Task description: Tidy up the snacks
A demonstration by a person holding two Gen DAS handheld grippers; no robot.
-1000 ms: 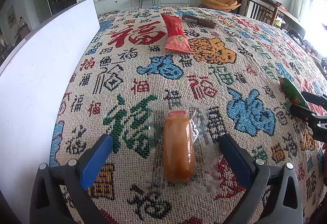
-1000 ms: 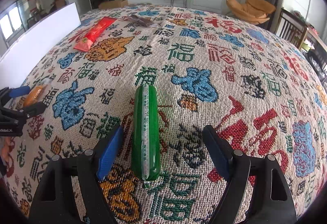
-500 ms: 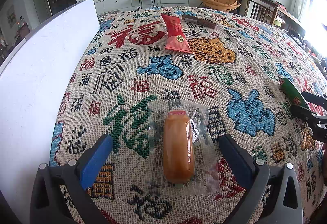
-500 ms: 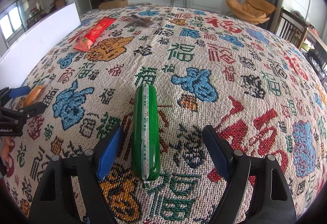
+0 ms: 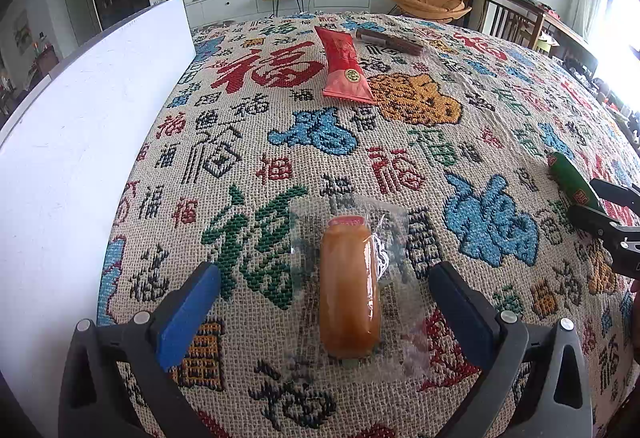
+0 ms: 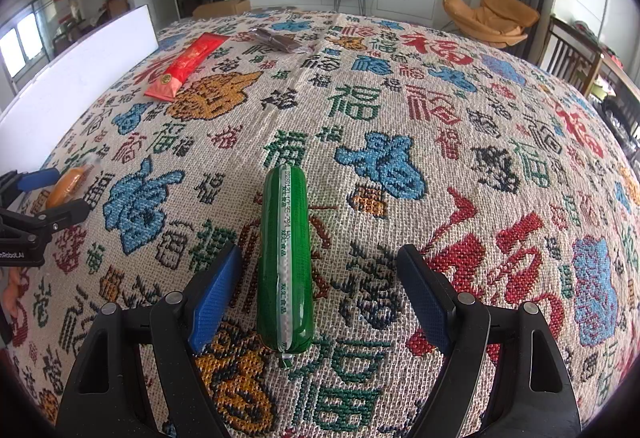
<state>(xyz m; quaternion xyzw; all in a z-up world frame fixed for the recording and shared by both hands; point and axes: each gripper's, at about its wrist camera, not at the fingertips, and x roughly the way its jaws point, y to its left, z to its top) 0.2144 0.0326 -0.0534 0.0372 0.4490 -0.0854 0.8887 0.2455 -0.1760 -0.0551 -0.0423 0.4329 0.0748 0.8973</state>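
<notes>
Right wrist view: the green sausage point(image 6: 285, 262) lies lengthwise between the right gripper's point(image 6: 320, 290) spread jaws, nearer the left pad, untouched.

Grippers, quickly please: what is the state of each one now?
Left gripper: open, around the bread, not gripping.
Right gripper: open, around the green sausage.

Green sausage point(image 6: 285, 262), orange bun point(image 5: 349, 302), red packet point(image 5: 345, 66), multicoloured character-patterned cloth point(image 5: 400, 126).
</notes>
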